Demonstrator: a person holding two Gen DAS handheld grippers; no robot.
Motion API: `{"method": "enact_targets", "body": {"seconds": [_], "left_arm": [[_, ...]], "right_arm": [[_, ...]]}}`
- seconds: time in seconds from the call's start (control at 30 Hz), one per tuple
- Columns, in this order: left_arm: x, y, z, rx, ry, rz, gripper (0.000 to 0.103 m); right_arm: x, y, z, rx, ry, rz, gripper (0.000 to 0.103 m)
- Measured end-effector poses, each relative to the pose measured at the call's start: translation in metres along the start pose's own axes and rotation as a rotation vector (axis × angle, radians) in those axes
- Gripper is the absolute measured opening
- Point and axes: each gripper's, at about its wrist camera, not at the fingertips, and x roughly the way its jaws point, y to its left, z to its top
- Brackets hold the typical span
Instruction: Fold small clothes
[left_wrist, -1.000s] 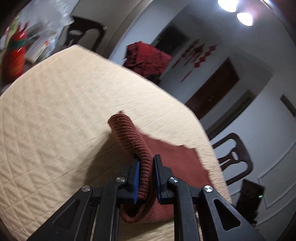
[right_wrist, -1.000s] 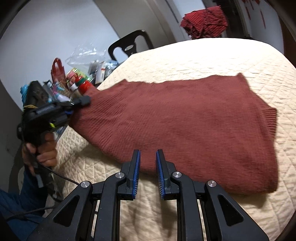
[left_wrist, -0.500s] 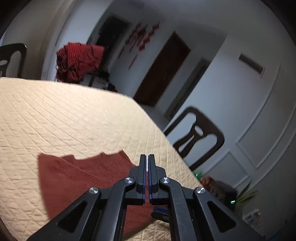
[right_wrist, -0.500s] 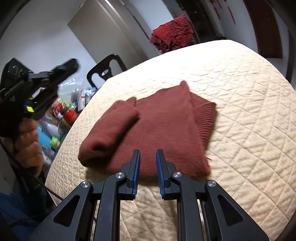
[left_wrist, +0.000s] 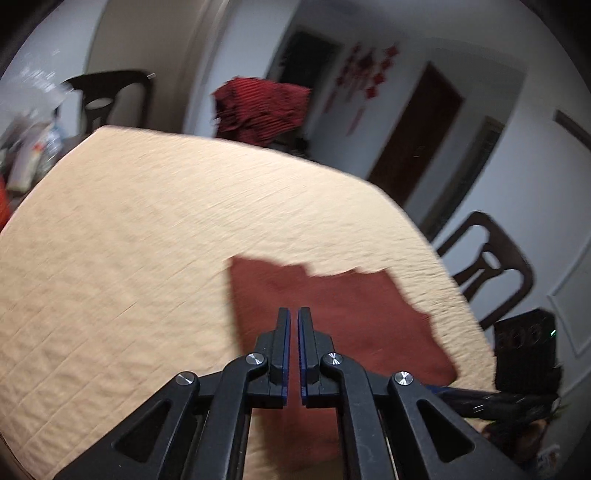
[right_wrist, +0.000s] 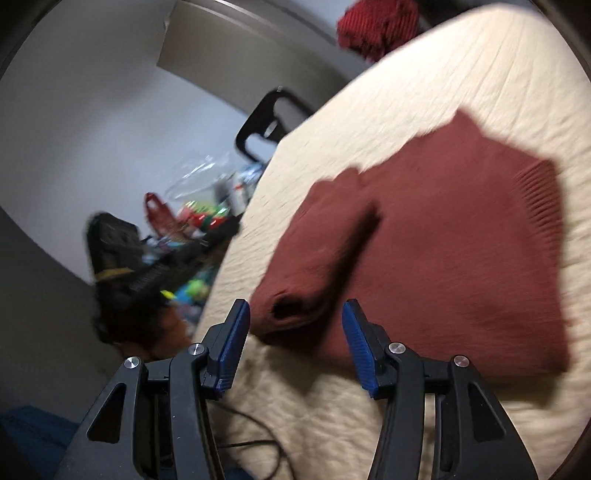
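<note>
Left gripper (left_wrist: 292, 325) has its jaws nearly together, empty; right gripper (right_wrist: 295, 325) gapes wide.

Two blurry low views, shared sweater (left_wrist: 332, 314)

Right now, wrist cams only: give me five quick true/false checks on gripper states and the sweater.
1. The right gripper is open. True.
2. The left gripper grips the sweater. False: jaws nearly shut, nothing between them.
3. A sleeve lies folded over the sweater body. True.
4. The sweater is blue. False: rust red.
5. The sweater hangs off a chair. False: it lies flat on the quilted cover.
</note>
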Motion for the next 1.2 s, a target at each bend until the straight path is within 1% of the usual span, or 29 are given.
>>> {"method": "enact_targets", "body": {"seconds": [0.1,0.2,0.27,0.33,0.43,0.5,0.57,0.6,0.63,0.67,0.7,0.73,0.77,0.83,0.93,1.0,1.1,1.2], "left_arm": [[-0.001,0.017,-0.011,-0.026,0.01,0.025,0.008],[0.0,0.023,-0.014,-0.034,0.009,0.023,0.012],[0.001,0.024,-0.015,-0.031,0.005,0.016,0.012],[0.001,0.025,-0.016,-0.025,0.001,0.007,0.012],[0.0,0.026,-0.016,-0.017,-0.001,-0.004,0.012],[0.0,0.027,-0.016,-0.017,-0.002,-0.008,0.012],[-0.001,0.029,-0.017,-0.023,-0.002,-0.015,0.013],[-0.001,0.03,-0.017,-0.025,-0.003,-0.017,0.016],[-0.001,0.031,-0.017,-0.028,-0.004,-0.019,0.017],[0.0,0.031,-0.017,-0.03,-0.005,-0.024,0.017],[0.0,0.031,-0.017,-0.031,-0.004,-0.027,0.017],[0.0,0.03,-0.017,-0.029,-0.005,-0.029,0.017],[0.0,0.03,-0.017,-0.028,-0.006,-0.031,0.017],[-0.001,0.027,-0.016,-0.025,-0.01,-0.039,0.017],[-0.002,0.02,-0.013,-0.015,-0.019,-0.056,0.017],[0.0,0.013,-0.01,0.0,-0.023,-0.071,0.017],[0.007,-0.001,-0.006,0.024,-0.015,-0.098,0.017],[0.018,-0.016,-0.006,0.057,0.007,-0.125,0.017]], "right_arm": [[0.016,0.002,-0.001,0.018,0.073,0.028,0.053],[0.03,0.005,0.002,0.036,0.106,0.024,0.053],[0.035,0.005,0.005,0.057,0.095,0.02,0.053],[0.036,0.003,0.009,0.103,0.072,0.03,0.053],[0.039,-0.007,0.014,0.207,0.045,0.053,0.053],[0.039,-0.013,0.016,0.268,0.019,0.049,0.053],[0.039,-0.015,0.019,0.286,-0.005,0.037,0.053],[0.039,-0.014,0.021,0.279,-0.01,0.025,0.053],[0.041,-0.012,0.024,0.251,-0.008,-0.001,0.05],[0.043,-0.01,0.027,0.224,-0.007,-0.027,0.034],[0.044,-0.01,0.029,0.206,0.0,-0.061,0.026],[0.045,-0.01,0.031,0.2,0.008,-0.081,0.022],[0.044,-0.009,0.034,0.19,0.01,-0.071,0.021],[0.034,0.0,0.04,0.136,-0.016,-0.076,0.02],[0.002,0.015,0.048,0.048,-0.091,-0.061,0.019],[-0.02,0.018,0.049,0.002,-0.13,-0.074,0.019],[-0.045,0.008,0.046,-0.023,-0.161,-0.092,0.019],[-0.058,-0.018,0.036,0.003,-0.168,-0.167,0.019]]}}
